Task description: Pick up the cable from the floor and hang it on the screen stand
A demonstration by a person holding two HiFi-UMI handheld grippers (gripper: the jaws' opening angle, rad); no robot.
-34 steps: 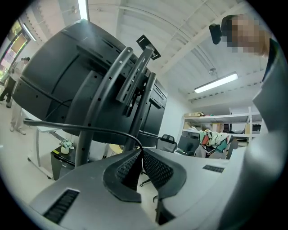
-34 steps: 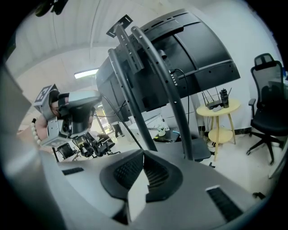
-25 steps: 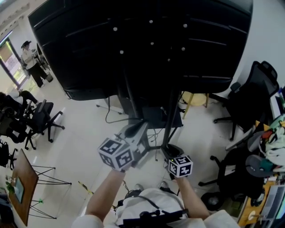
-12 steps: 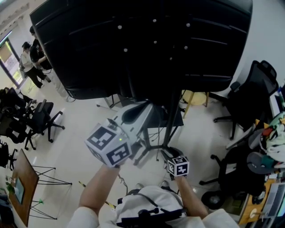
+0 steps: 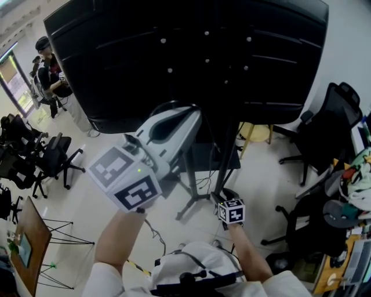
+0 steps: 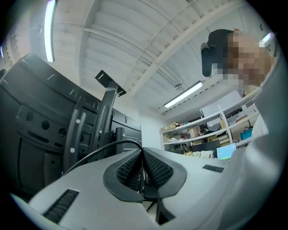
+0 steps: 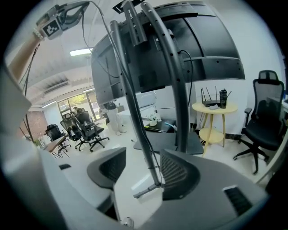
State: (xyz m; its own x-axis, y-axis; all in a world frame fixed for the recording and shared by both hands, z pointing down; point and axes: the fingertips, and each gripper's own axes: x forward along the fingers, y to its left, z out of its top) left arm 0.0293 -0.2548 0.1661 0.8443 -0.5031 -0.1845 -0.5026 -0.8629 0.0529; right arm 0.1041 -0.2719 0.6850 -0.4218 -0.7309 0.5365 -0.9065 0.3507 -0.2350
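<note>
The big black screen (image 5: pixel 191 52) shows its back on a black stand (image 5: pixel 226 156). My left gripper (image 5: pixel 192 115) is raised in front of the screen's lower edge and shut on a thin black cable (image 6: pixel 101 150). From the pads the cable arcs left toward the stand's uprights (image 6: pixel 104 119). In the right gripper view the left gripper (image 7: pixel 67 12) is high up, with the cable (image 7: pixel 96 27) hanging from it. My right gripper (image 7: pixel 140 170) is low by the stand's foot; its jaws have just been opening and nothing is between them. The stand's post (image 7: pixel 135 103) lies beyond.
Black office chairs stand at the right (image 5: pixel 327 125) and left (image 5: pixel 55 156). A small round yellow table (image 5: pixel 255 129) sits behind the stand. A wooden table (image 5: pixel 32 232) is at the lower left, a cluttered desk (image 5: pixel 353 191) at the right. A person (image 5: pixel 52 75) sits far left.
My left gripper has risen with the cable, from near the stand's foot up toward the screen's lower edge. The right gripper has sunk slightly beside the stand's base.
</note>
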